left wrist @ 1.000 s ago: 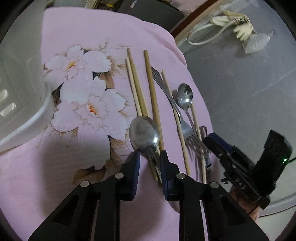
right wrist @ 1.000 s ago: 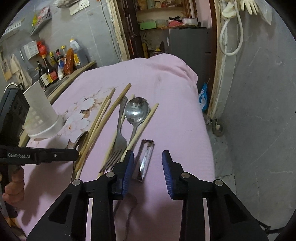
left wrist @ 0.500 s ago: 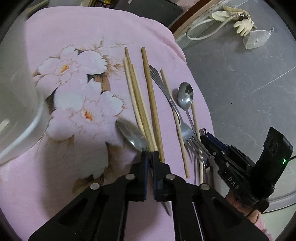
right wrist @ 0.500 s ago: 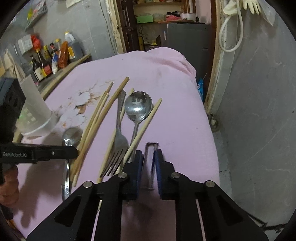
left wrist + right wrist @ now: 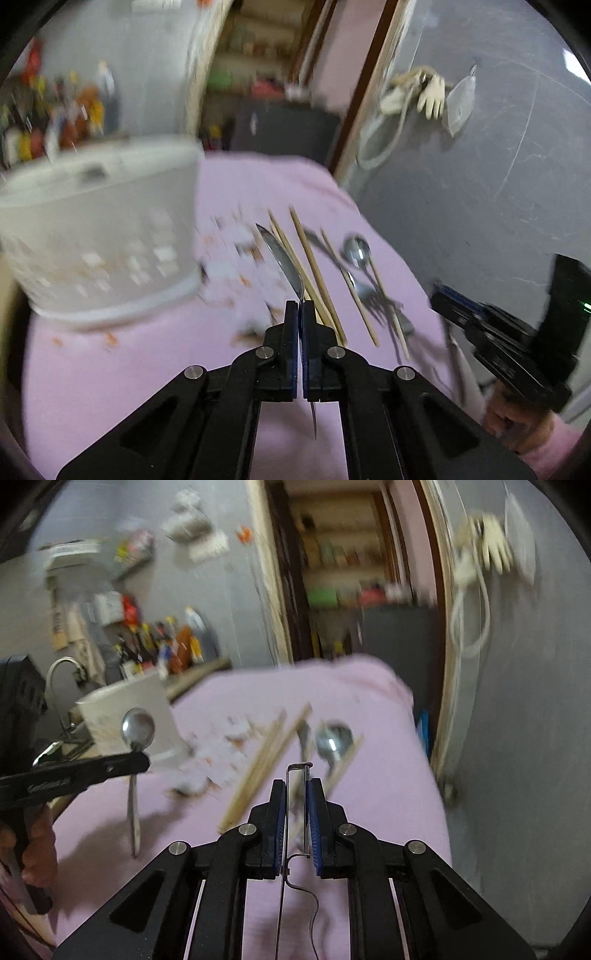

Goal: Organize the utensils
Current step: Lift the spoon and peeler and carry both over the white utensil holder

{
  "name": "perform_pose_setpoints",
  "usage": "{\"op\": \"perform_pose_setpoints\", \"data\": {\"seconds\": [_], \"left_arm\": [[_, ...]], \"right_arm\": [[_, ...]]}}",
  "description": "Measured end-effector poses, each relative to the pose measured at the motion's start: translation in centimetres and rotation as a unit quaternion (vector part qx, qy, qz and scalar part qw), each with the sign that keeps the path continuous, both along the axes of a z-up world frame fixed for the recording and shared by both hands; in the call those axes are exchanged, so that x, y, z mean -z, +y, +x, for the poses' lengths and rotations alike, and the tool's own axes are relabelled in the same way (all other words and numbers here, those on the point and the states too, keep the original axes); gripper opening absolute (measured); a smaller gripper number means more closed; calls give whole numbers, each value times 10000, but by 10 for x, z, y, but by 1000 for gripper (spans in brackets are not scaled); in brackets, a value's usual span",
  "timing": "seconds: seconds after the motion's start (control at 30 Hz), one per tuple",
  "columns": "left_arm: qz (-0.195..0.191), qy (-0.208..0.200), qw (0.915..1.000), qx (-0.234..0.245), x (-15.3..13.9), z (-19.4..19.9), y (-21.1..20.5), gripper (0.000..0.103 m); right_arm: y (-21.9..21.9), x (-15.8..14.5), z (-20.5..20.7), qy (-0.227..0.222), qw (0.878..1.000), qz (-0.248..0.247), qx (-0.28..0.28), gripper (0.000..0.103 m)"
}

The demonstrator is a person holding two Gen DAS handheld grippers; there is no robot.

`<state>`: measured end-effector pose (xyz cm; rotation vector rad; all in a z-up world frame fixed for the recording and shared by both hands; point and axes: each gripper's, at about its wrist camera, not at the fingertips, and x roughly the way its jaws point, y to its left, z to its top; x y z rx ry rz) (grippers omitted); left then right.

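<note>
Over pink cloth (image 5: pixel 147 354), left gripper (image 5: pixel 299 306) fingers pinching spoon (image 5: pixel 282 260), right gripper (image 5: pixel 297 786) fingers clamping wire peeler (image 5: pixel 295 805), lettering blurred.

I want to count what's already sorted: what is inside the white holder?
Its inside cannot be seen. The white holder shows only a blurred outer wall with slots; no utensil sticks up above the rim. The spoon remains clamped outside it in the left gripper.

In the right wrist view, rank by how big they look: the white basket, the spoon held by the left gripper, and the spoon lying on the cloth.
1. white basket
2. held spoon
3. lying spoon

The held spoon hangs nearer the camera, so the two spoons may really match.
</note>
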<state>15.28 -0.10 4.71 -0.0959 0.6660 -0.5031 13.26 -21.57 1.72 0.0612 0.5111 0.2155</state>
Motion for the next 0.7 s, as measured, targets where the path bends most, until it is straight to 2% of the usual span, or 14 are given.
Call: {"op": "perform_pose_setpoints", "data": {"seconds": [0.1,0.2,0.3,0.37,0.53,0.63,0.7], "left_arm": [[-131,-546,9982,-194,-12,-10,2,0],[-307,-884,9948,-390,-25,-10,3,0],[-441,-1238,9899,-534,-46,-10,18,0],[-484,-1573,9834,-768,-68,-2,25,0],[-684,-1919,9735,-1041,-108,14,70,0],[-719,-2053,9676,-1282,-119,34,98,0],[-693,-2225,9605,-1521,-124,45,118,0]], "right_arm": [[12,-15,-15,-746,9972,-39,-10,10],[24,-33,-21,-1447,9895,30,-18,10],[34,-55,-16,-1895,9815,183,-219,10],[43,-70,-6,-2100,9760,367,-446,10],[75,-105,39,-2510,9536,1189,-1163,10],[97,-115,70,-2646,9376,1709,-1476,10],[110,-121,83,-2707,9308,1913,-1542,10]]}}
